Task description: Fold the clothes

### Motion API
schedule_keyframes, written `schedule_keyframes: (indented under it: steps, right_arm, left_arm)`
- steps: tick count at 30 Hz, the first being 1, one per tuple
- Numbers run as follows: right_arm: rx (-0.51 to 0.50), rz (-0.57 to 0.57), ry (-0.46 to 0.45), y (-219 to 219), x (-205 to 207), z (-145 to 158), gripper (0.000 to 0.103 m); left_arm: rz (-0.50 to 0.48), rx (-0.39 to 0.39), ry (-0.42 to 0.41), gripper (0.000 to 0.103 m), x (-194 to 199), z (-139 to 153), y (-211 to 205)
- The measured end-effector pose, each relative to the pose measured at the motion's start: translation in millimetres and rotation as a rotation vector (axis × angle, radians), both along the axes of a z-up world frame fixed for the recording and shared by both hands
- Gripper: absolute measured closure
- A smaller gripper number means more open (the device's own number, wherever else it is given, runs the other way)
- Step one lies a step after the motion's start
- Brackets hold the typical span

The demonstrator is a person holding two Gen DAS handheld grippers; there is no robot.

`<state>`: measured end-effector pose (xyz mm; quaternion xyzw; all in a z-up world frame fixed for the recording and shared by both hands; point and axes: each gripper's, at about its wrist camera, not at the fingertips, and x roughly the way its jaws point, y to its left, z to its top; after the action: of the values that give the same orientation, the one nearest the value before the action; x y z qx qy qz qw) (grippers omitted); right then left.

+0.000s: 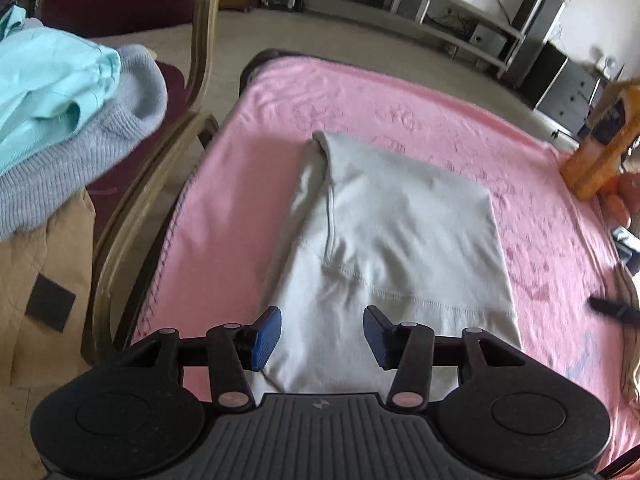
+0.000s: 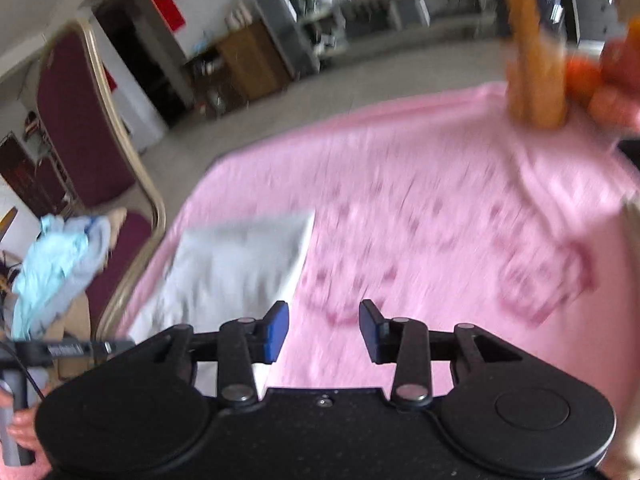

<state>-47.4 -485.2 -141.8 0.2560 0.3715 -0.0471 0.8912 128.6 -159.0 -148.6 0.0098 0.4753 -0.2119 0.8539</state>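
The pale garment [image 1: 396,240] lies folded flat on the pink blanket [image 1: 248,184], and both the left gripper [image 1: 322,338] and right gripper [image 2: 323,332] hover with jaws apart, empty. That fold looks finished; next comes fetching another piece, likely from the pile of clothes [image 1: 68,120] on the chair [image 1: 132,208].

Left claw [image 1: 322,338] hangs over the near hem of the folded pale grey garment [image 1: 394,220], blue pads apart, nothing between them. The garment lies flat on the pink sheet [image 1: 240,168]. Off to the left, a mint top [image 1: 52,80] sits piled on a grey knit [image 1: 80,160] on a chair [image 1: 168,152].
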Motion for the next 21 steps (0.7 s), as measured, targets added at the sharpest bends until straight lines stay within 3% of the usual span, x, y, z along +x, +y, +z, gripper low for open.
schedule_keyframes:
  steps: [5,9,17,21]
  right_arm:
    - [0.087,0.054,0.017,17.4,15.2,-18.0,0.05]
    - [0.193,0.052,0.004,17.1,27.6,-27.7,0.05]
    - [0.433,-0.002,0.037,-0.5,45.0,-64.6,0.057]
    - [0.525,-0.036,0.054,-8.9,50.0,-79.2,0.066]
  left_arm:
    - [0.031,-0.019,0.011,0.049,6.2,-3.9,3.7]
    - [0.076,-0.065,0.063,0.048,23.2,-11.3,12.5]
    - [0.126,-0.137,0.218,0.047,56.3,-32.8,25.8]
    - [0.107,-0.192,0.247,0.048,64.6,-36.3,27.0]
